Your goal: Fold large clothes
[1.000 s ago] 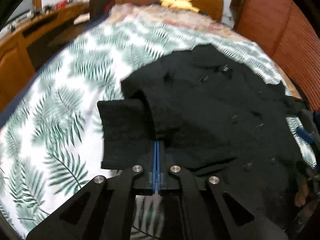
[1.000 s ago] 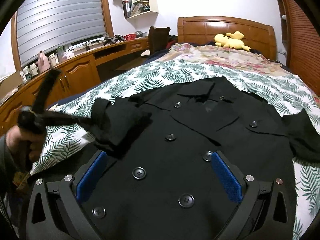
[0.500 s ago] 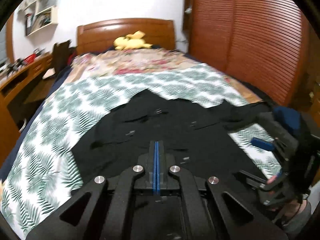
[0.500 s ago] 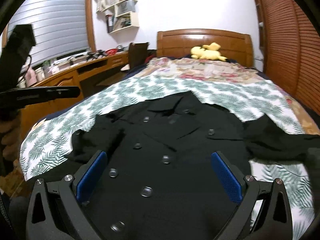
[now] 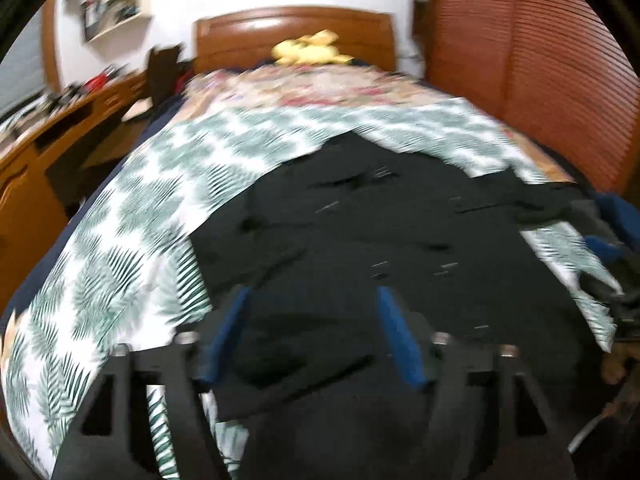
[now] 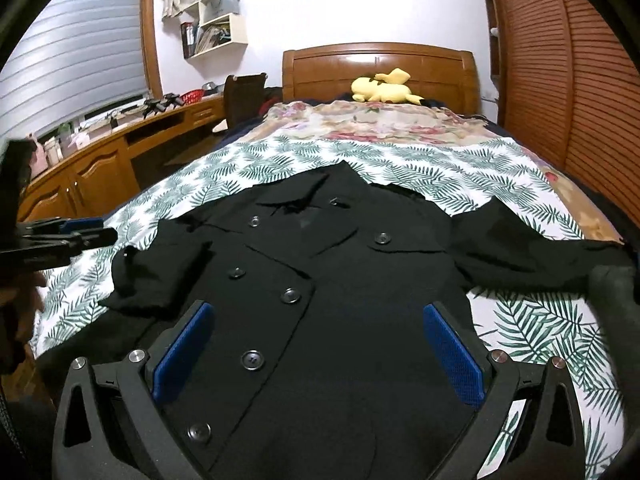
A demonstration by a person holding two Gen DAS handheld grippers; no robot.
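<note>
A black double-breasted coat [image 6: 320,264] lies face up on the leaf-print bed sheet [image 6: 520,320], collar toward the headboard. Its left sleeve [image 6: 160,276] is bunched against the coat's side. The right sleeve [image 6: 532,256] stretches out to the right. My left gripper [image 5: 313,294] hovers over the coat's lower left part in a blurred view. Its jaws are opening, with nothing pinched between them. It also shows as the left gripper [image 6: 68,236] at the edge of the right wrist view. My right gripper [image 6: 317,309] stands open above the coat's buttoned front, holding nothing.
A yellow plush toy [image 6: 384,88] lies by the wooden headboard [image 6: 380,64], on a floral blanket [image 6: 360,124]. A wooden desk [image 6: 100,168] runs along the left of the bed. Slatted wooden doors [image 6: 580,80] stand on the right.
The left gripper was shut on the left sleeve; that sleeve now lies free beside the coat, and the left jaws have come apart. The right gripper has drawn back a little.
</note>
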